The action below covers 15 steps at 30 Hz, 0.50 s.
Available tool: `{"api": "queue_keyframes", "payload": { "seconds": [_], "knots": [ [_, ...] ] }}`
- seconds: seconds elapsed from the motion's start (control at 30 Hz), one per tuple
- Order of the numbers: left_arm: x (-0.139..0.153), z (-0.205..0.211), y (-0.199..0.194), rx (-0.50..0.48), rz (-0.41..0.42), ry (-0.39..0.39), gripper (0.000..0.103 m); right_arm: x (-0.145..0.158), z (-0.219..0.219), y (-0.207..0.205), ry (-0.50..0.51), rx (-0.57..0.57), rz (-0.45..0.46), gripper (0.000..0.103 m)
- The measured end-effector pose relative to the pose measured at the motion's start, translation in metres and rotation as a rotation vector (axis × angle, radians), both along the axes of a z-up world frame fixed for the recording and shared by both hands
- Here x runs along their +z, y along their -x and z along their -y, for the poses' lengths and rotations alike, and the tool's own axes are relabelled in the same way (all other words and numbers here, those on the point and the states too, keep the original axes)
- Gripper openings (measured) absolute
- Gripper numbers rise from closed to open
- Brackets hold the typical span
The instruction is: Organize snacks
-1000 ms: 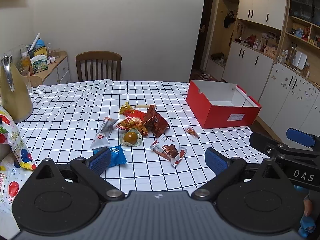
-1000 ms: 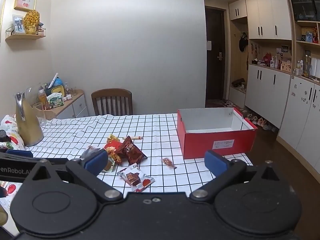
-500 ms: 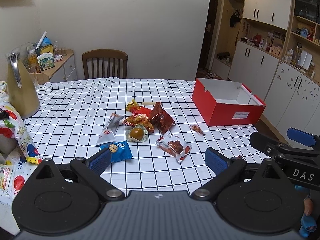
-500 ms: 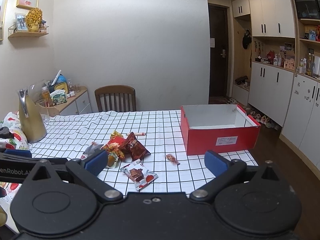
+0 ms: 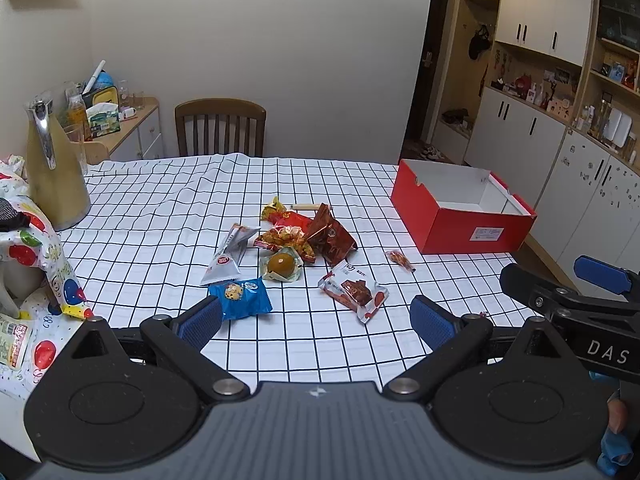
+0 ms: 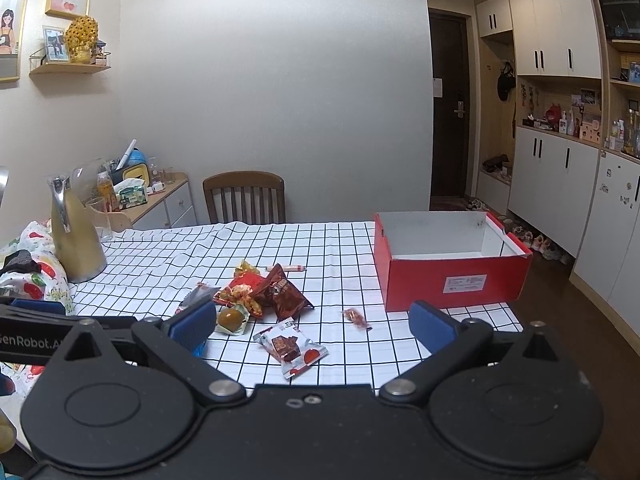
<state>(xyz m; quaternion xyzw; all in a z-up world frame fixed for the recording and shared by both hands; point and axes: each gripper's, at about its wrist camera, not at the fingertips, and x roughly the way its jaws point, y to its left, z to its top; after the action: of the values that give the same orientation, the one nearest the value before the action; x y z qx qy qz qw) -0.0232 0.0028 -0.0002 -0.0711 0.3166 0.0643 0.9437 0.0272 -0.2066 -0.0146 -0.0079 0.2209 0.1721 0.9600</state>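
Note:
Several snack packets lie in a loose pile on the checked tablecloth: a blue cookie packet, a white brownie packet, a brown foil bag, a silver triangular packet, a round yellow sweet and a small candy. An open, empty red box stands at the table's right. My left gripper is open and empty, just short of the pile. My right gripper is open and empty, to its right.
A gold jug stands at the table's left, with a patterned bag near the front left edge. A wooden chair stands behind the table. White cabinets line the right wall.
Both grippers have drawn back and risen a little, so the snacks and box sit farther up the views. Both stay open and empty.

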Motion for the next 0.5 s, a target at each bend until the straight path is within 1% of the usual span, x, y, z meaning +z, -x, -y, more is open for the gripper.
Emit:
{"api": "queue_keyframes", "payload": {
  "seconds": [0.5],
  "knots": [
    [0.0032, 0.0062, 0.0012, -0.008, 0.016, -0.003, 0.101, 0.0027, 0.0041, 0.0030, -0.007, 0.003, 0.022, 0.103]
  ]
}}
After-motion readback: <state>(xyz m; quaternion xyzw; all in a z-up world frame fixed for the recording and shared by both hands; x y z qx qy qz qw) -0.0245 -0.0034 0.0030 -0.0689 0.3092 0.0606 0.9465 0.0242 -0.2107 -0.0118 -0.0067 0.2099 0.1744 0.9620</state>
